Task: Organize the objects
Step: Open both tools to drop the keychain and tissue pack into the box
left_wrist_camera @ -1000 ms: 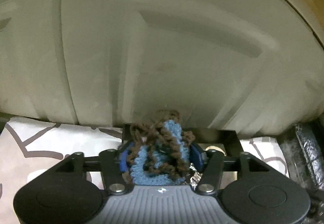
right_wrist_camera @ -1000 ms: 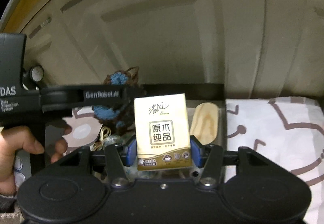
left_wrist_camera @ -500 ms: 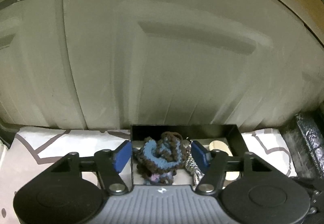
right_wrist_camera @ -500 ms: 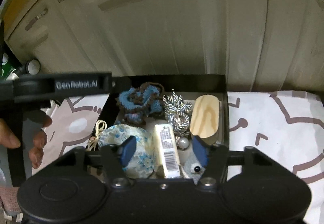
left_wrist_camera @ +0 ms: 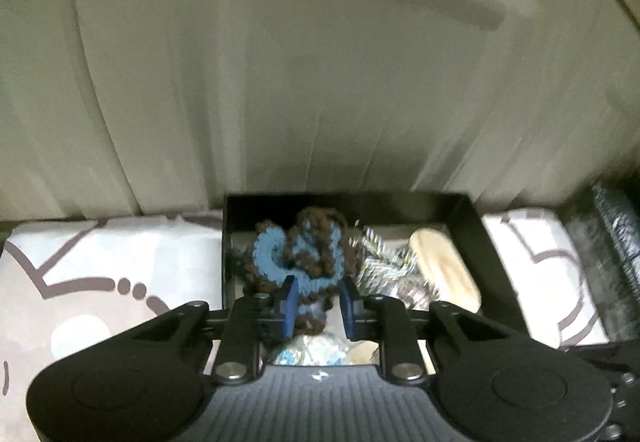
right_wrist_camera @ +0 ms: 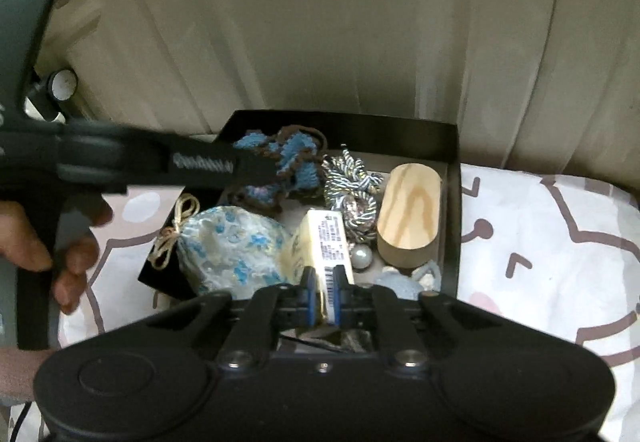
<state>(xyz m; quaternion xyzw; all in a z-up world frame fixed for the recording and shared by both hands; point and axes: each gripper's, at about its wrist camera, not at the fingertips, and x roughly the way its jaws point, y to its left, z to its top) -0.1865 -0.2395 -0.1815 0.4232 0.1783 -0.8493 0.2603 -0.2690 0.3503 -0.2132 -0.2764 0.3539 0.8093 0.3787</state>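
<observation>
Both grippers have just been closing. Right gripper (right_wrist_camera: 322, 292), nearest, dropped the tissue pack (right_wrist_camera: 326, 242) into the black box (right_wrist_camera: 451, 210); now its fingers are drawn in, nearly together, with the pack's near end between them, and pad contact is unclear. Left gripper (left_wrist_camera: 319, 300) let go of the blue-and-brown crochet piece (left_wrist_camera: 298, 254), which also sits in the box; now the fingers are narrowed with the yarn's near edge between them. Whether they pinch it, I cannot tell. Reads as both items delivered.

Box contents, near to far: light blue fuzzy thing (right_wrist_camera: 406, 282), floral pouch (right_wrist_camera: 232, 246) with tissue pack beside it, pearl bead (right_wrist_camera: 362, 255), wooden block (right_wrist_camera: 410, 214), striped cord bundle (right_wrist_camera: 352, 190), crochet piece at the back wall.
</observation>
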